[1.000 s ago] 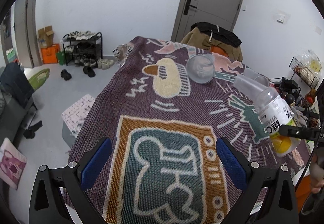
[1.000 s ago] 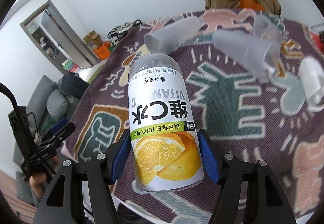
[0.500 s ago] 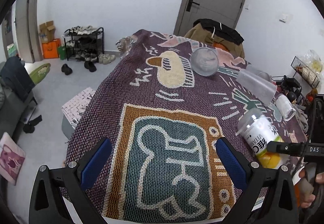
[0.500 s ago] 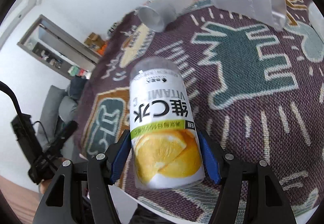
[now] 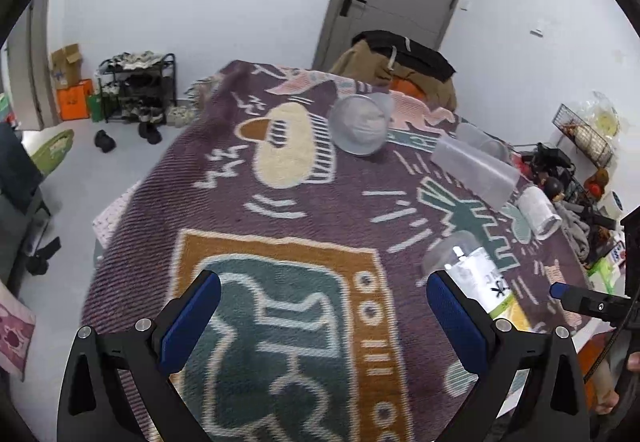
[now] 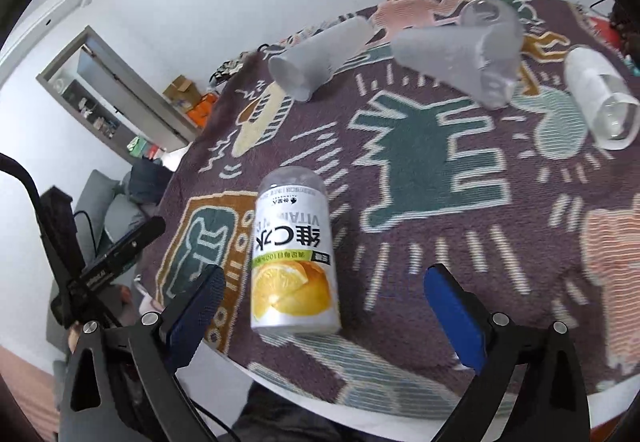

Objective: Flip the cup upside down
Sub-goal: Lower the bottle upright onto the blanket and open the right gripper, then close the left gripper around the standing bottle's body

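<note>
Your right gripper (image 6: 324, 316) has its jaws spread wide around nothing; the cup (image 6: 294, 256) stands between them, touching neither, upside down on the blanket (image 6: 460, 226) near the tabletop's near edge. Draw straight back, jaws wide, so no pad clips its wall and tips it. Your left gripper (image 5: 322, 318) hangs wide and empty too; keep it off the cup (image 5: 476, 274) beside its right finger.
</note>
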Demonstrator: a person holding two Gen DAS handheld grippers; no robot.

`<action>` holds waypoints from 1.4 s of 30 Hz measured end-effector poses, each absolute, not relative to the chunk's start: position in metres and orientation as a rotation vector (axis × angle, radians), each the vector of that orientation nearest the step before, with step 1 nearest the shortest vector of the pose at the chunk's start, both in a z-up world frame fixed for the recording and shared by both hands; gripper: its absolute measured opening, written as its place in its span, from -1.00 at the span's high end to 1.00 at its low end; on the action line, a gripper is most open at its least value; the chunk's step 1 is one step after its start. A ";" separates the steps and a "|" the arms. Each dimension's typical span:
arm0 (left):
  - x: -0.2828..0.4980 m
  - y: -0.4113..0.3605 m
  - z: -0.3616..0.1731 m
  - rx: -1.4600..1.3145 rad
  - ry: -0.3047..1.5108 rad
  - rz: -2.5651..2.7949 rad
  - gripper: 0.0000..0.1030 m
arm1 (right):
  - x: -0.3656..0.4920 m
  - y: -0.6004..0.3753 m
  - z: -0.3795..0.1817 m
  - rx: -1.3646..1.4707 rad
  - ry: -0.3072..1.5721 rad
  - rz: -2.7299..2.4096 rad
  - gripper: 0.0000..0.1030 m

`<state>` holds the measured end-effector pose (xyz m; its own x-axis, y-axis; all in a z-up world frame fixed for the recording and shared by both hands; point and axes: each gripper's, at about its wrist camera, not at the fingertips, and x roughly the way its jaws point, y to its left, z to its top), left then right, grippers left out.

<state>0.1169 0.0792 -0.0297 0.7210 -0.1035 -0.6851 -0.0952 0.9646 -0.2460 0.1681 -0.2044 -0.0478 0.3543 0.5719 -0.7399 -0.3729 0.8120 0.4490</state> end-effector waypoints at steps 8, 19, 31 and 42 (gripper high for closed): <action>0.135 0.046 -0.027 -0.253 0.810 -0.103 -0.99 | 0.153 -0.241 -0.042 0.203 0.970 0.535 -0.94; 0.166 0.019 -0.017 -0.266 0.923 -0.208 -0.98 | 0.134 -0.276 -0.051 0.197 0.884 0.465 -0.94; 0.205 0.008 -0.007 -0.390 1.074 -0.218 -0.88 | 0.132 -0.298 -0.054 0.179 0.817 0.428 -0.94; 0.225 -0.002 -0.042 -0.569 1.293 -0.171 -0.63 | 0.133 -0.309 -0.064 0.151 0.805 0.392 -0.91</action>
